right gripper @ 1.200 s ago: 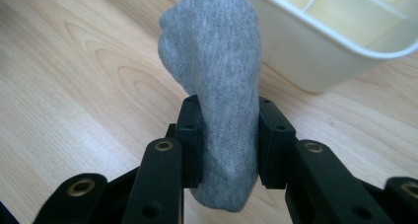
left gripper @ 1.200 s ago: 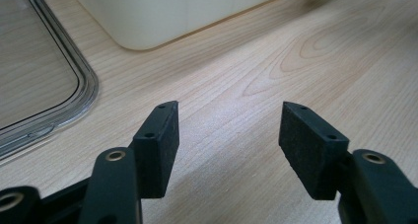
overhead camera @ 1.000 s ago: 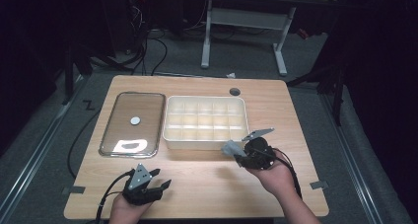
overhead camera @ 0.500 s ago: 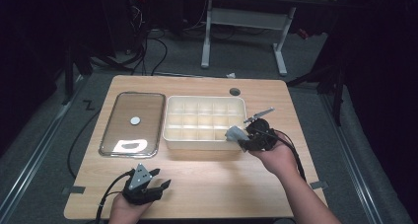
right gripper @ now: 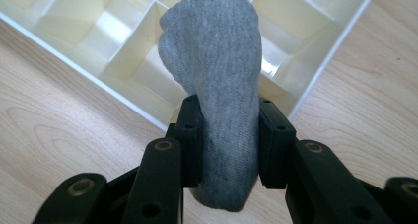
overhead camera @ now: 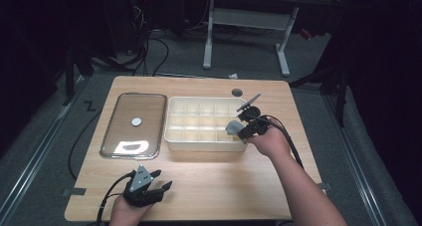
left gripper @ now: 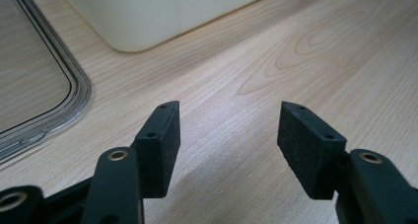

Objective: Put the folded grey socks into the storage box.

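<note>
Right tongs (right gripper: 229,130) clench a grey sock (right gripper: 222,81) above the divided tray (overhead camera: 199,136); left tongs (left gripper: 226,135) rest released on the desk (overhead camera: 224,186).

From the high view we see the counter (overhead camera: 214,186) lit from above while the floor and room around it fall nearly black. A bright white glare patch sits on the clear lid (overhead camera: 133,124). Detail there is soft and grainy. In both gripper views the light is even and warm; we find the near black jaws slightly blurred, with soft shadows on the wood.
</note>
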The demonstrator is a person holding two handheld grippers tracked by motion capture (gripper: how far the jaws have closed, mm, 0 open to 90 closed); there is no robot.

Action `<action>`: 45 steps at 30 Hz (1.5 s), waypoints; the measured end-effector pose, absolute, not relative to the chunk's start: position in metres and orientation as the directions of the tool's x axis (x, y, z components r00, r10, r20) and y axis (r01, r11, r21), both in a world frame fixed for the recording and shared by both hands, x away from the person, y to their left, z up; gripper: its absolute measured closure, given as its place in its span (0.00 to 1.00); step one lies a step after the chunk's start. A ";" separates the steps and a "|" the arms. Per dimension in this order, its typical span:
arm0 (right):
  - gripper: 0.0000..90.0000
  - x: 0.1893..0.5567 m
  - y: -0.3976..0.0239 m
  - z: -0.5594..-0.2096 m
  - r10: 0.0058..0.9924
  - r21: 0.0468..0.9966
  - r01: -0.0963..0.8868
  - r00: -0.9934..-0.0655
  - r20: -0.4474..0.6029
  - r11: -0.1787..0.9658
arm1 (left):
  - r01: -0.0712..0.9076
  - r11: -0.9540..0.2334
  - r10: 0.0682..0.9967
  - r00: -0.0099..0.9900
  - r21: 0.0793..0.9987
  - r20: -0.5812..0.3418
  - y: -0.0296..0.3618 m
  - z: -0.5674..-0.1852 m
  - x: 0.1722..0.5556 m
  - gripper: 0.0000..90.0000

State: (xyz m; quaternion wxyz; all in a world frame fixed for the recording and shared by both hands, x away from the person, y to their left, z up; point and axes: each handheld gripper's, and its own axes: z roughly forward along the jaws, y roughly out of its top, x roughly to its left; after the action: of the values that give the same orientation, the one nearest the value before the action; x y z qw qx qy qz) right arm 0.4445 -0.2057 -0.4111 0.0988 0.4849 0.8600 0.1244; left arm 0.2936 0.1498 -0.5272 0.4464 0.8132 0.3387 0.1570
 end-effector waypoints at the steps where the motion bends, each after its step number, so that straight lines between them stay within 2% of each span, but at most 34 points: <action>1: 0.76 0.444 -0.206 -0.411 0.859 0.310 0.809 -0.510 -0.049 0.499 | 0.411 -0.372 0.691 0.721 0.832 -0.047 0.150 -0.527 0.294 0.47; 6: 0.77 0.456 -0.198 -0.421 0.851 0.233 0.822 -0.521 -0.062 0.520 | 0.415 -0.369 0.687 0.724 0.832 -0.056 0.150 -0.527 0.294 0.48; 18: 0.79 0.466 -0.193 -0.436 0.843 0.133 0.833 -0.532 -0.078 0.537 | 0.414 -0.382 0.680 0.732 0.826 -0.053 0.148 -0.528 0.294 0.48; 33: 0.80 0.471 -0.194 -0.451 0.854 0.077 0.850 -0.517 -0.064 0.520 | 0.416 -0.394 0.675 0.737 0.820 -0.049 0.146 -0.529 0.293 0.47; 45: 0.80 0.478 -0.194 -0.454 0.840 0.037 0.840 -0.540 -0.049 0.541 | 0.415 -0.404 0.668 0.742 0.815 -0.047 0.144 -0.530 0.293 0.47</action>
State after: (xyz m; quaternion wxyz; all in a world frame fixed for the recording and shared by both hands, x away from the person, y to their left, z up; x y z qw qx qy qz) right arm 0.4785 -0.1940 -0.4544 0.0302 0.4788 0.8774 0.0045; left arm 0.2928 0.1439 -0.5302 0.4362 0.8252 0.3283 0.1451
